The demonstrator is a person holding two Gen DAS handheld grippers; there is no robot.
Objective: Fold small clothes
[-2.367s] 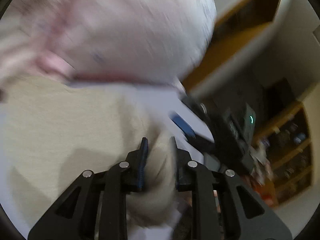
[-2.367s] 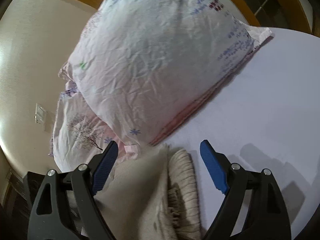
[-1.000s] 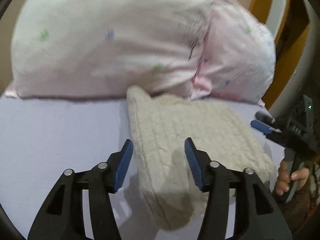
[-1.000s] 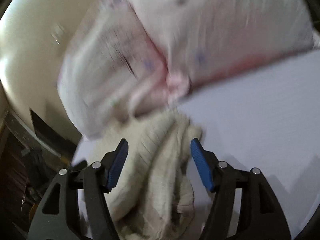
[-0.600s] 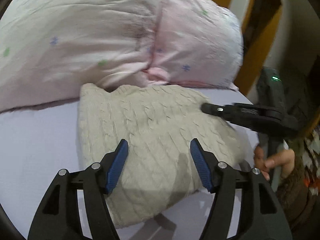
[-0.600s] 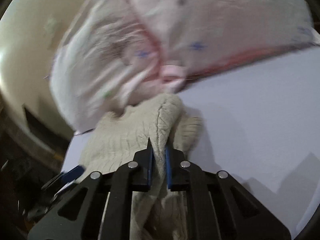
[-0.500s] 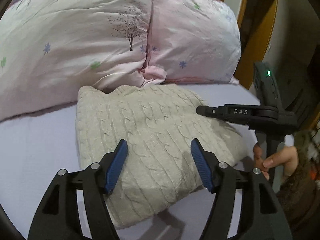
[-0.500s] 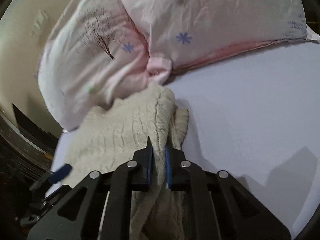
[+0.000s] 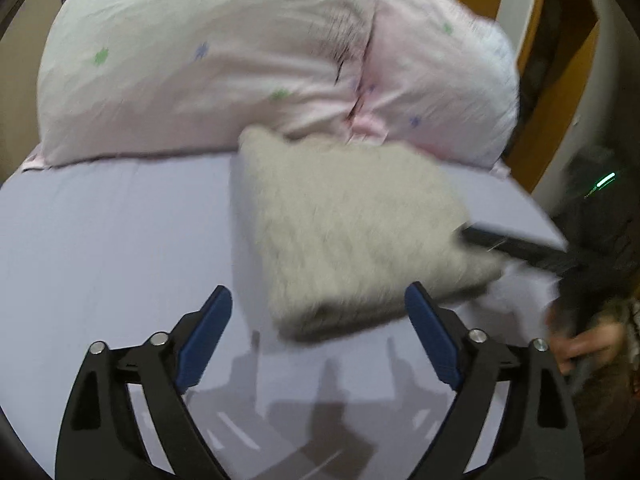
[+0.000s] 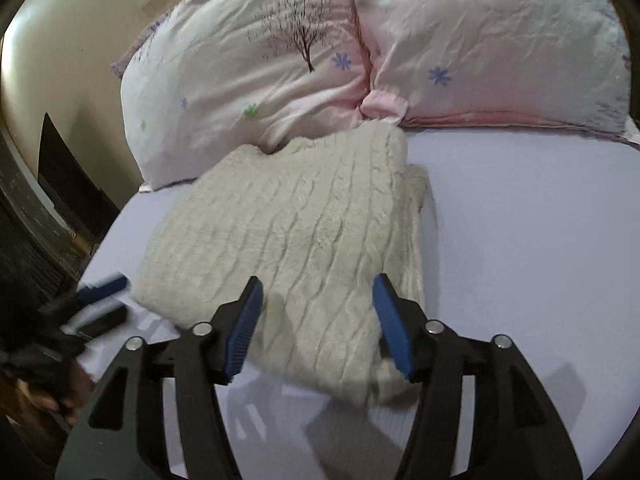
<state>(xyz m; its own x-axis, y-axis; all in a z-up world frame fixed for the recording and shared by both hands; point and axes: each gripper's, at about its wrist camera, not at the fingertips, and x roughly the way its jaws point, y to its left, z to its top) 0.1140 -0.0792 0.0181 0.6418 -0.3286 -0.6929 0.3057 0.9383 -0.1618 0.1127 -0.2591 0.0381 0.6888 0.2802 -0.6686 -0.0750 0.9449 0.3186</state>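
A cream cable-knit sweater [image 9: 352, 232] lies folded in a thick rectangle on the lilac bed sheet [image 9: 112, 240], its far edge against the pillows. In the right wrist view the sweater [image 10: 296, 236] fills the middle. My left gripper [image 9: 318, 340] is open and empty, just short of the sweater's near edge. My right gripper [image 10: 318, 320] is open and empty, its fingers over the sweater's near corner. The right gripper also shows blurred at the sweater's right edge in the left wrist view [image 9: 520, 246]. The left gripper shows at the far left in the right wrist view [image 10: 100, 300].
Two pink-white pillows [image 10: 300, 52] with flower and tree prints lean at the head of the bed. A wooden bed frame [image 9: 520, 52] stands behind them. The sheet [image 10: 540, 240] stretches to the right of the sweater. A dark floor drops off at the bed's left edge [image 10: 36, 220].
My right gripper has let go of the sweater fold and opened. My left gripper has drawn back from the sweater and opened wider. The sweater now lies flat and folded.
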